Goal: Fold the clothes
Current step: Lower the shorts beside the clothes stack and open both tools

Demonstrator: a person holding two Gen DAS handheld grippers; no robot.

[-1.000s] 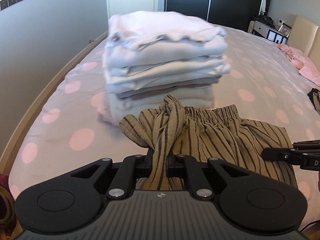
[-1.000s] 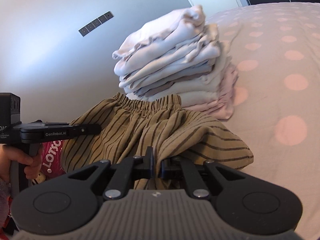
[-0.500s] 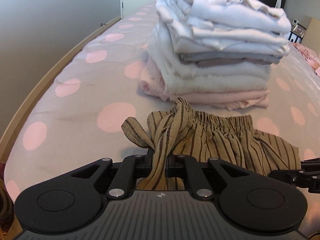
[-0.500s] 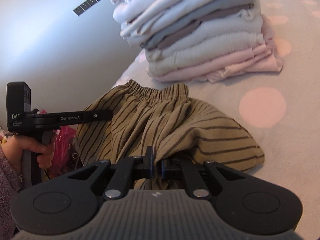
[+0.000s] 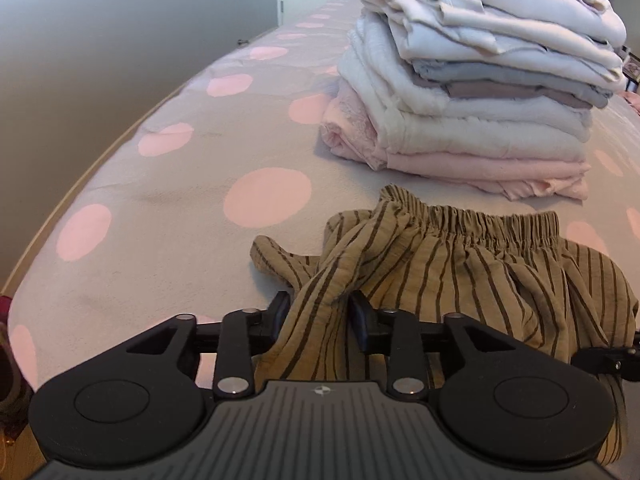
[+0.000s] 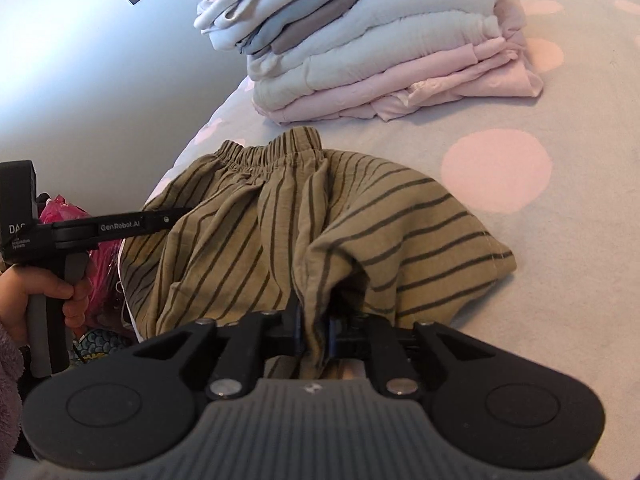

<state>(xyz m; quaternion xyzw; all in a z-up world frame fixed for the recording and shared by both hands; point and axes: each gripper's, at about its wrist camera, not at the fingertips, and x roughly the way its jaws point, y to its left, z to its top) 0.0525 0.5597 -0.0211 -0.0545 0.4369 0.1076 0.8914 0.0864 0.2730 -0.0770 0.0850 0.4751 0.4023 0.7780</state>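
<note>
Tan shorts with dark stripes (image 5: 460,264) lie on the bed just in front of a tall stack of folded white, grey and pink clothes (image 5: 480,100). A bunched corner of them passes between the fingers of my left gripper (image 5: 320,312). Its jaws are opening and the cloth hangs loose there. The right wrist view shows the shorts (image 6: 320,208) spread with the elastic waistband toward the stack (image 6: 380,40). My right gripper (image 6: 314,320) has a fold of the hem between its blue pads, and its jaws are opening too. A hand (image 6: 60,292) holds the left gripper's handle.
The bed cover (image 5: 160,220) is grey with pink dots, and its rounded edge (image 5: 80,184) runs along the left by a plain wall. A pink bag (image 6: 76,220) lies below the bed edge. The right gripper's finger (image 5: 608,360) shows at the far right.
Both grippers came down with the shorts toward the bed in front of the stack. Both pairs of jaws, earlier clamped on the cloth, now stand apart with the fabric slack between them.
</note>
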